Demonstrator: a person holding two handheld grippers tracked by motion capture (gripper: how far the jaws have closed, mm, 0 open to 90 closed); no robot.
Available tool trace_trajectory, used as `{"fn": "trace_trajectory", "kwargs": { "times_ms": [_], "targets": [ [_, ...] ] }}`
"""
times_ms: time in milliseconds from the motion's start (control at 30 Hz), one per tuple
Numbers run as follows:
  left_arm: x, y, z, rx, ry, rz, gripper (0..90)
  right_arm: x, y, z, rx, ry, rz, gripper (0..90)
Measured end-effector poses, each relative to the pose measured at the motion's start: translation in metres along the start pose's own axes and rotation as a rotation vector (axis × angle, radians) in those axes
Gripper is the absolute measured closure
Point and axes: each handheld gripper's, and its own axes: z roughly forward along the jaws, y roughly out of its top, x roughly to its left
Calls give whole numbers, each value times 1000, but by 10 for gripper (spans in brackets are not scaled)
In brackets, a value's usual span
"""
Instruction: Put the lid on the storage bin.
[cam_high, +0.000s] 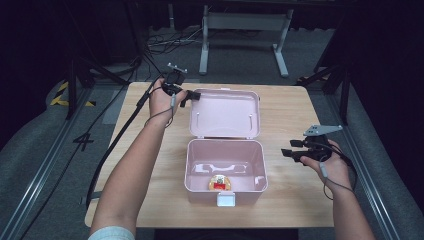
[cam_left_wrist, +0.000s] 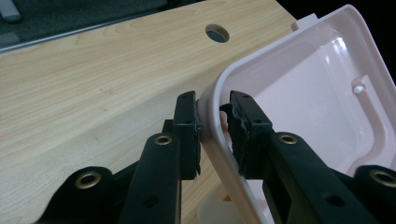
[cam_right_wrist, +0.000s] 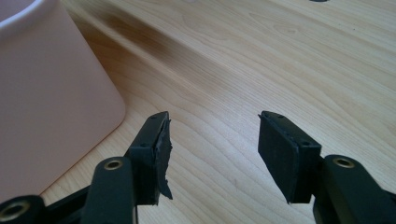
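Plainly, no writing can be read anywhere; the small yellow and red item (cam_high: 220, 183) lying in the pink box (cam_high: 196, 165) near its front wall is too small to identify, and any label on it is illegible. That box sits open at the middle of the wooden surface (cam_high: 290, 200), its lid (cam_high: 225, 112) laid back. At the lid's far left corner, the left hand-held gripper (cam_left_wrist: 215, 123) straddles the rim, one jaw outside and one inside, pressing on it. Right of the box, the right hand-held gripper (cam_right_wrist: 212, 144) hovers with jaws spread wide, holding nothing. Both forearms are cut off by the bottom edge.
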Motion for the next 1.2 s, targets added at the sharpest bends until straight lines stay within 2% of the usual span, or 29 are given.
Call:
{"fn": "trace_trajectory", "kwargs": {
  "times_ms": [300, 733, 900, 1033, 1200],
  "targets": [
    [-13, 4, -17, -33, 28, 56, 753, 1, 3, 1, -19, 16, -3, 482],
    [-30, 6, -44, -99, 13, 108, 762, 8, 9, 0, -63, 44, 0, 539],
    [-38, 4, -55, -121, 6, 133, 764, 9, 9, 0, -53, 80, 34, 558],
    [-45, 3, -63, -136, 0, 159, 763, 12, 11, -1, -44, 79, 22, 558],
    [-54, -2, -71, -155, 26, 201, 761, 17, 14, -2, -39, 85, 9, 558]
  ]
}}
